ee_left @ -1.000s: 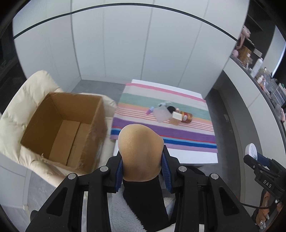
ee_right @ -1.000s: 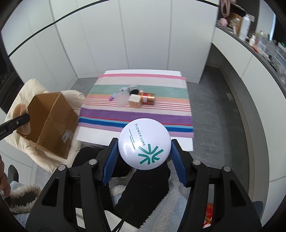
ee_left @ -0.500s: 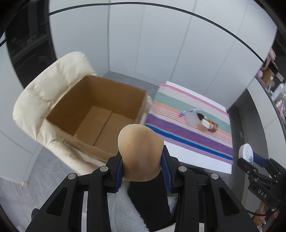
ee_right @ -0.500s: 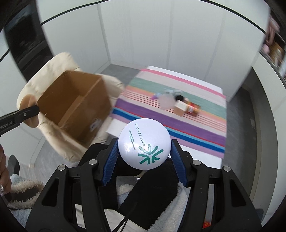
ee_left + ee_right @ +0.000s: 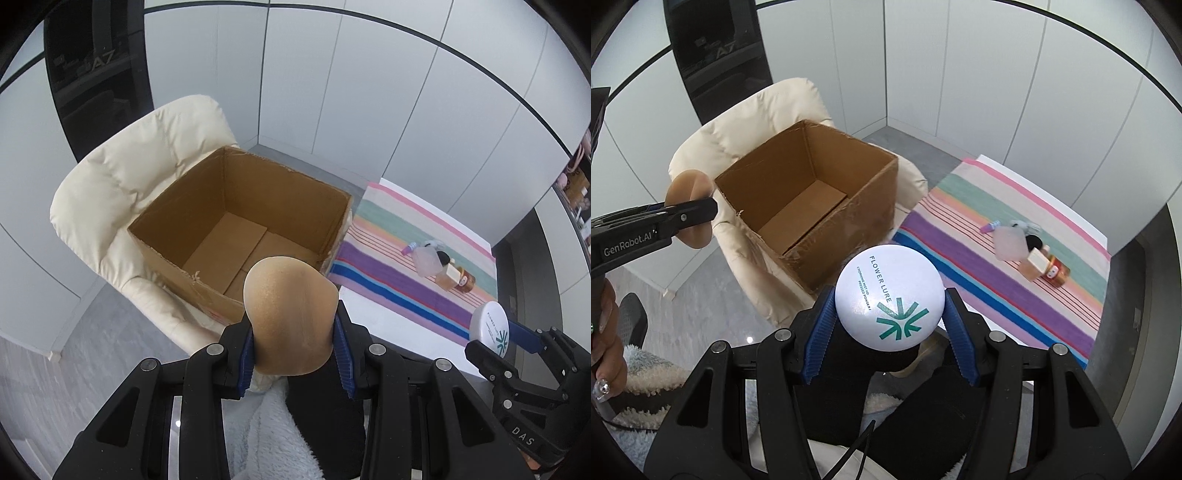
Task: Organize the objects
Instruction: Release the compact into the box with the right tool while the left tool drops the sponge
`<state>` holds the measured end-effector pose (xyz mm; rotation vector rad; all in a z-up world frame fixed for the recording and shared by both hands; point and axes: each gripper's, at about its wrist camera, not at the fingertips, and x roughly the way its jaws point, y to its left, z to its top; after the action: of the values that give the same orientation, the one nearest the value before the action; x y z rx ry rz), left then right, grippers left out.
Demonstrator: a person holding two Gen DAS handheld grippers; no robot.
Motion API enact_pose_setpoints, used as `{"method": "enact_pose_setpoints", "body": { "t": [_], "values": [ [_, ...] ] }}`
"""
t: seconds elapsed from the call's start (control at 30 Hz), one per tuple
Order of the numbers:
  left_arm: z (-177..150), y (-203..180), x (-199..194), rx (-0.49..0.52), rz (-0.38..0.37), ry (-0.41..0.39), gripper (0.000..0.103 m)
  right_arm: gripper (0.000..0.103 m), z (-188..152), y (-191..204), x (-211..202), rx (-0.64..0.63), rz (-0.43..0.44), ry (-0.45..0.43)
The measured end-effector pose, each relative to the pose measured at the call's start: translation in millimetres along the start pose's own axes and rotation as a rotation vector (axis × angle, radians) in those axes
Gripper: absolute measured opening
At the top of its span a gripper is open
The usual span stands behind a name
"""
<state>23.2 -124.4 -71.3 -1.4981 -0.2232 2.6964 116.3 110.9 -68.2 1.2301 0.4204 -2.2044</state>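
Note:
My left gripper [image 5: 294, 334] is shut on a tan, rounded makeup sponge [image 5: 290, 314], held just in front of the near rim of an open cardboard box [image 5: 236, 229]. The box interior shows only its bottom flaps. My right gripper [image 5: 888, 315] is shut on a round white powder compact [image 5: 888, 297] with green lettering, held near the box's [image 5: 820, 206] right front corner. From the left wrist view the compact [image 5: 489, 326] shows at the right; from the right wrist view the sponge [image 5: 690, 206] shows at the left.
The box rests on a cream padded armchair [image 5: 122, 184]. A low white table with a striped cloth [image 5: 399, 254] stands to the right, carrying several small bottles and jars [image 5: 1030, 254]. White cabinet walls stand behind. A person's hand [image 5: 605, 332] and fluffy sleeve are at the left edge.
Both grippers swung left from facing the striped table toward the cardboard box, which now fills the middle of both views. Both grips stayed the same.

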Motion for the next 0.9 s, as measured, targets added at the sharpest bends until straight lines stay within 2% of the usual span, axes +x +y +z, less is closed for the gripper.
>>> {"method": "enact_pose_setpoints", "body": {
  "t": [0.1, 0.3, 0.47, 0.63, 0.7, 0.77, 0.83, 0.87, 0.9],
  "values": [
    [5, 2, 8, -0.007, -0.002, 0.002, 0.038, 0.06, 7, 4, 6, -0.024, 0.001, 0.002],
    [28, 19, 34, -0.084, 0.005, -0.001, 0.038, 0.06, 35, 16, 35, -0.068, 0.017, 0.012],
    [53, 40, 64, -0.124, 0.079, -0.039, 0.04, 0.06, 72, 30, 84, -0.11, 0.096, 0.075],
    [76, 71, 105, -0.19, 0.15, -0.013, 0.04, 0.06, 106, 51, 138, -0.167, 0.081, 0.118],
    [81, 79, 114, -0.203, 0.156, -0.006, 0.041, 0.06, 119, 61, 160, -0.189, 0.071, 0.128],
    [85, 85, 121, -0.203, 0.143, -0.018, 0.062, 0.06, 132, 71, 179, -0.206, 0.085, 0.133],
    [87, 92, 125, -0.234, 0.159, -0.031, 0.086, 0.062, 140, 78, 190, -0.216, 0.12, 0.122],
    [87, 95, 126, -0.245, 0.162, -0.031, 0.091, 0.067, 143, 81, 196, -0.218, 0.128, 0.113],
    [87, 97, 128, -0.252, 0.159, -0.029, 0.096, 0.085, 144, 83, 200, -0.219, 0.114, 0.112]
  ]
}}
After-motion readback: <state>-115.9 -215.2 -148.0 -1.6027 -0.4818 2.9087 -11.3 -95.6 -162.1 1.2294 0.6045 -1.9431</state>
